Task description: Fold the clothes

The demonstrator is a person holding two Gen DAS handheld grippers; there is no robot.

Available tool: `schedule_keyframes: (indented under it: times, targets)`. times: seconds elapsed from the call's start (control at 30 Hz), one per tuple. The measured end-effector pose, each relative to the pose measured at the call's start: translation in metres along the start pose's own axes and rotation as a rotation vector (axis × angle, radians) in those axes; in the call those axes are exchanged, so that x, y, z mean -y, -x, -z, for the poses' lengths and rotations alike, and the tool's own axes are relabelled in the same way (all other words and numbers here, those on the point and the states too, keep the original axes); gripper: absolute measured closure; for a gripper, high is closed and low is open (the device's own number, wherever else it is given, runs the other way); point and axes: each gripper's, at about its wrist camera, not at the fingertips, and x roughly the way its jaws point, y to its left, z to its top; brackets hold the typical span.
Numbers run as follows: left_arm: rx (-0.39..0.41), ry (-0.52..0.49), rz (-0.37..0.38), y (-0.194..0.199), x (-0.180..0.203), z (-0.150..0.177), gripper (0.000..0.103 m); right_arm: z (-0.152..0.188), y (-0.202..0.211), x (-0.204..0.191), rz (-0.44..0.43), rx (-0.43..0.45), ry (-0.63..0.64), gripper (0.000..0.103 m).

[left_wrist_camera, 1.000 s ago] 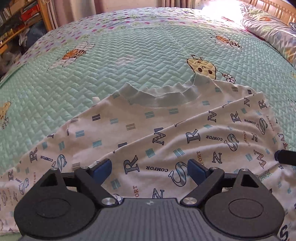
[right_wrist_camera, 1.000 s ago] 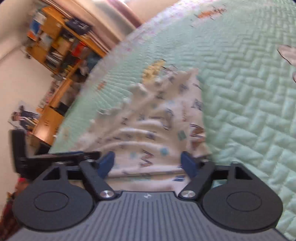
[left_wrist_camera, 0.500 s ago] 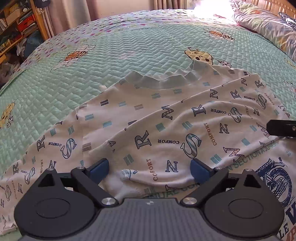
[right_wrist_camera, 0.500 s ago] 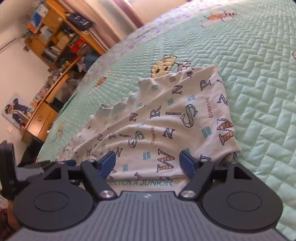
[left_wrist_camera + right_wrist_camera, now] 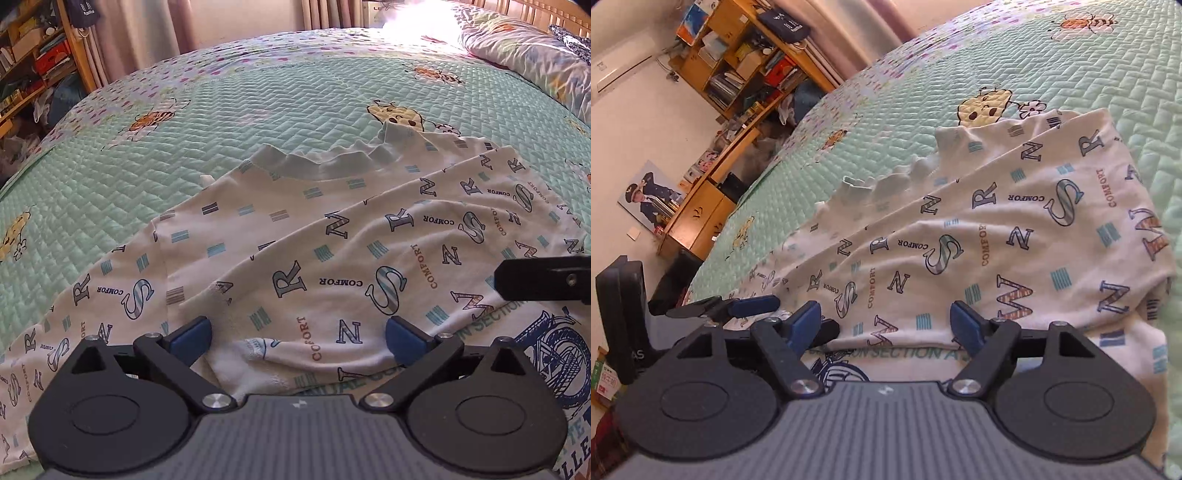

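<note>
While both my claws, left [image 5: 297, 334] and right [image 5: 886, 321], gape empty, the shirt [image 5: 332, 251] lies crosswise ahead, its folded sleeve nearest the left.

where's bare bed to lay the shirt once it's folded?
Most bare quilt lies beyond the shirt's collar, running up to the pillow and toward the bookshelf. Another strip is past the folded sleeve edge, in the right view. Crowded near: the shirt fills the space under both open grippers, left and right.

Shirt [image 5: 332, 258] hem hidden below both views' edges.
</note>
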Motion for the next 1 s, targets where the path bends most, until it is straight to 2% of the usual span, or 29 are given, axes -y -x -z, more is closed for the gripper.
schedule_keyframes:
  times: [0.1,0.2,0.3,0.37,0.4,0.53,0.6,0.67,0.7,0.73,0.77,0.83,0.93,1.0]
  targets:
    - [0.003,0.002,-0.003,-0.001,0.000,0.001,0.001,0.001,0.005,-0.005,-0.032,0.005,0.008,0.025]
    - [0.002,0.004,-0.002,-0.001,0.000,0.001,0.001,0.006,0.000,0.007,-0.014,-0.033,-0.023,0.025]
    - [-0.007,0.019,0.012,-0.001,-0.004,-0.001,0.001,0.009,0.010,0.012,-0.028,-0.030,-0.050,0.025]
    - [-0.012,0.055,0.020,0.003,-0.011,-0.003,0.004,0.008,0.022,0.012,-0.018,-0.004,-0.056,0.025]
    - [-0.011,0.076,0.024,0.007,-0.015,-0.004,0.009,0.008,0.029,0.013,-0.012,0.010,-0.058,0.025]
    - [0.012,0.128,0.112,0.031,-0.021,-0.003,0.006,-0.003,0.059,0.019,-0.029,0.130,-0.088,0.024]
    - [-0.006,0.136,0.149,0.032,-0.018,-0.001,0.004,-0.010,0.066,0.027,-0.011,0.176,-0.108,0.024]
    - [-0.075,0.132,0.136,0.017,-0.014,0.005,0.004,-0.010,0.057,0.045,0.051,0.136,-0.145,0.023]
    - [-0.094,0.132,0.109,0.010,-0.014,0.008,0.003,-0.010,0.053,0.055,0.082,0.113,-0.163,0.021]
    - [-0.102,0.132,0.095,0.006,-0.015,0.012,0.001,-0.007,0.047,0.067,0.095,0.073,-0.201,0.023]
    - [-0.095,0.136,0.097,0.008,-0.016,0.013,0.001,-0.004,0.051,0.071,0.082,0.084,-0.223,0.026]
    - [-0.087,0.170,0.103,0.019,-0.021,0.014,0.005,0.002,0.063,0.076,0.048,0.119,-0.261,0.026]
    - [-0.057,0.247,0.134,0.043,-0.032,0.023,0.005,0.015,0.080,0.062,0.063,0.155,-0.247,0.020]
    - [-0.031,0.312,0.151,0.063,-0.043,0.039,0.005,0.032,0.083,0.051,-0.023,0.148,-0.280,0.019]
